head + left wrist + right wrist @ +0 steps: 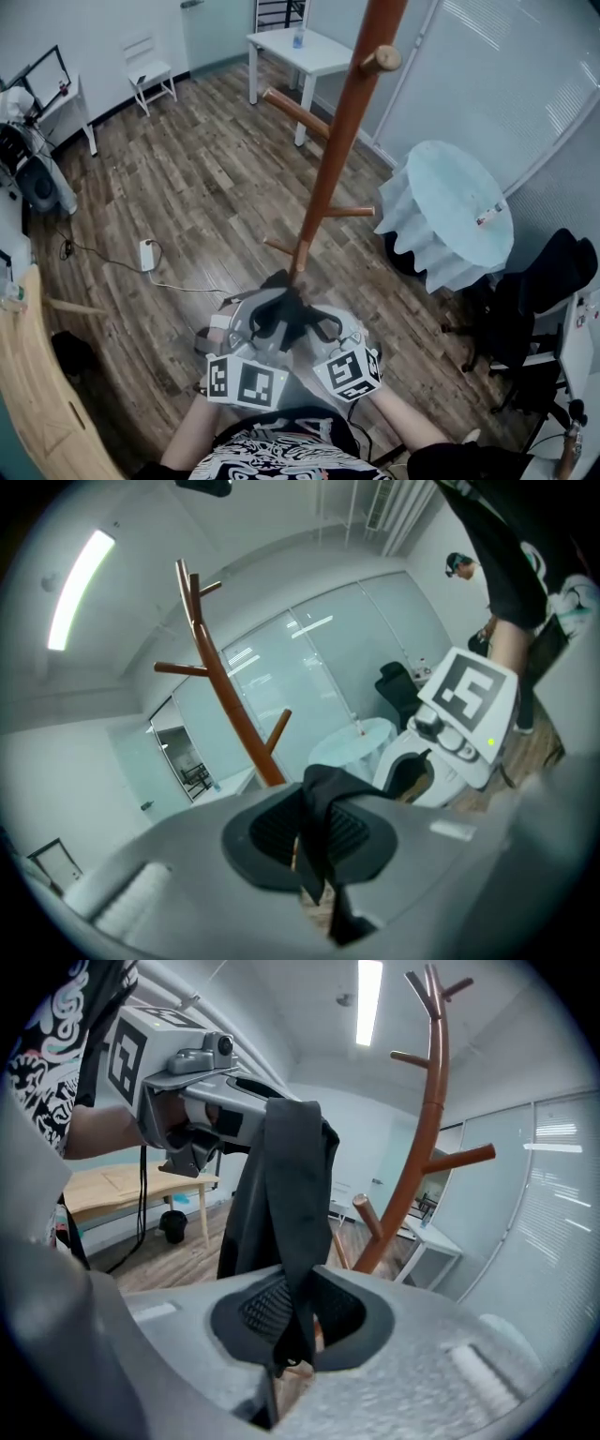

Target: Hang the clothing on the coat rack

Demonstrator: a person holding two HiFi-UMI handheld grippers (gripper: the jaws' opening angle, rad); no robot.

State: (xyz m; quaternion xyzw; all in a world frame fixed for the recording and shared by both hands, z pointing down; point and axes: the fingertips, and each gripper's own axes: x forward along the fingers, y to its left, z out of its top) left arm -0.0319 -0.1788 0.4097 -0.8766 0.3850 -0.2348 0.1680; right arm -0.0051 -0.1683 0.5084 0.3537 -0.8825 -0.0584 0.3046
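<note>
Near the coat rack [330, 159], the left gripper [314, 850] and right gripper [298, 1321] each have jaws clamped on the black garment [286, 1176] strung between them.

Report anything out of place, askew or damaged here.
One thing stands out: a white adapter box lies loose on the floor left of the coat rack, its cable trailing across the boards. The black garment, held by the left gripper and right gripper, isn't hung yet.

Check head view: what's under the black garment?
Wood floor shows around the black garment. The coat rack pole runs down behind the garment's top edge, so the rack's base is covered. The floor directly beneath is hidden too.
</note>
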